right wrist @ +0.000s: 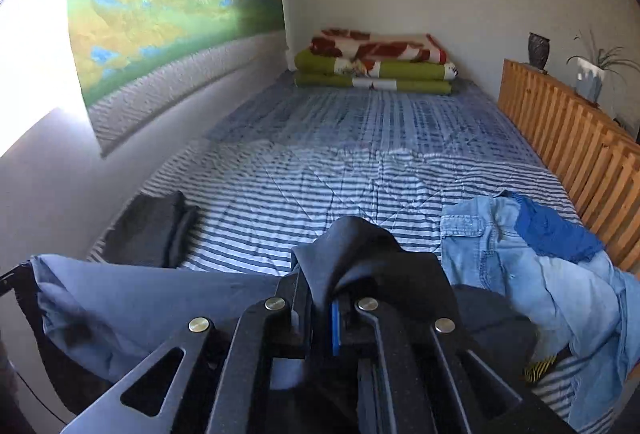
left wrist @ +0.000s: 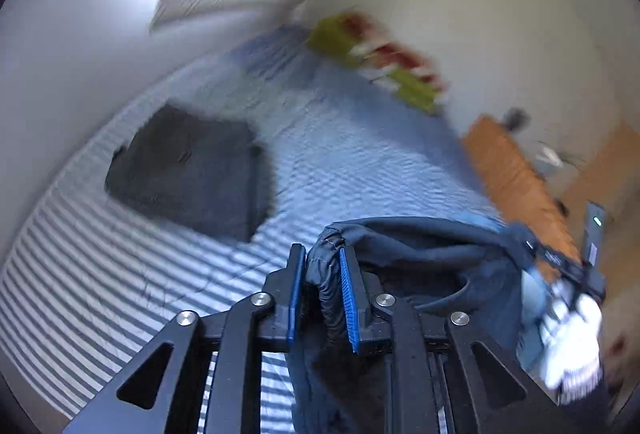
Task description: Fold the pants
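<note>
The left tongs [left wrist: 322,274] grip a bunched, gathered edge of the dark pants [left wrist: 420,254], the ribbed blue pads [left wrist: 348,298] pressing the cloth from both sides. The right tongs [right wrist: 326,298] are likewise clamped on a fold of the same pants [right wrist: 352,246], which humps up over their tips. Between the two tools the fabric hangs in a loose span above the striped bedsheet [right wrist: 340,186], so the pants are held up, not yet laid flat.

Judging from this, folding of this pair has barely begun: it must first be spread out, then doubled over. Ahead and to the left of both tongs lies a dark folded garment [right wrist: 156,230], squared off and flat, seemingly a finished piece. To the right of the right tongs sits a rumpled heap of pale denim clothes [right wrist: 520,258] with a bright blue cloth [right wrist: 556,230] on top, apparently still waiting.

The pants look thin, smooth and limp, with a puckered hem; the sheet is quilted cotton with blue and white stripes; the denim is stiffer, with stitched seams.
</note>
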Demonstrator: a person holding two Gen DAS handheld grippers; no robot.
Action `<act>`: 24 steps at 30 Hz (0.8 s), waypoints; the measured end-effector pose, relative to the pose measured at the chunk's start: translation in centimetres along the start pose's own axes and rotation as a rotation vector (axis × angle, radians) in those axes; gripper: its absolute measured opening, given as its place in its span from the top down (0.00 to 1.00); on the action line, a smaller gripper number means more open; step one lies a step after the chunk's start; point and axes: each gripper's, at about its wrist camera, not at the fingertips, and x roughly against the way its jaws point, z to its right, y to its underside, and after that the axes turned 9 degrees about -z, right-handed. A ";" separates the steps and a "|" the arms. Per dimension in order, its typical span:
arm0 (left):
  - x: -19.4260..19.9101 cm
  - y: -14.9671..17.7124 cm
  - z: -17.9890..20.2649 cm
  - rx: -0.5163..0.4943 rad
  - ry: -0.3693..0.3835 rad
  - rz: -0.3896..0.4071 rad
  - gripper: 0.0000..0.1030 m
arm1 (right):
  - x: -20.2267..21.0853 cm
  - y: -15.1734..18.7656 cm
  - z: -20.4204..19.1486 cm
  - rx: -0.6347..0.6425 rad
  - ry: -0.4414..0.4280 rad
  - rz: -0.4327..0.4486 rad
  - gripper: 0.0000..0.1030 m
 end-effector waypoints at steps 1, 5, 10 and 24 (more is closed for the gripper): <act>-2.0 -0.3 -0.7 0.025 -0.004 -0.028 0.81 | -2.3 -1.0 0.4 -0.025 0.020 -0.067 0.82; -6.3 2.1 -1.0 -0.019 0.022 -0.090 0.42 | -4.8 0.2 2.1 -0.075 -0.051 -0.089 0.80; -11.6 9.2 -2.2 -0.056 0.003 -0.240 0.22 | -4.8 6.9 3.8 -0.042 -0.119 -0.122 0.72; -15.9 21.4 -0.5 -0.062 0.061 -0.332 0.49 | -0.8 26.4 13.2 -0.164 0.030 -0.140 0.47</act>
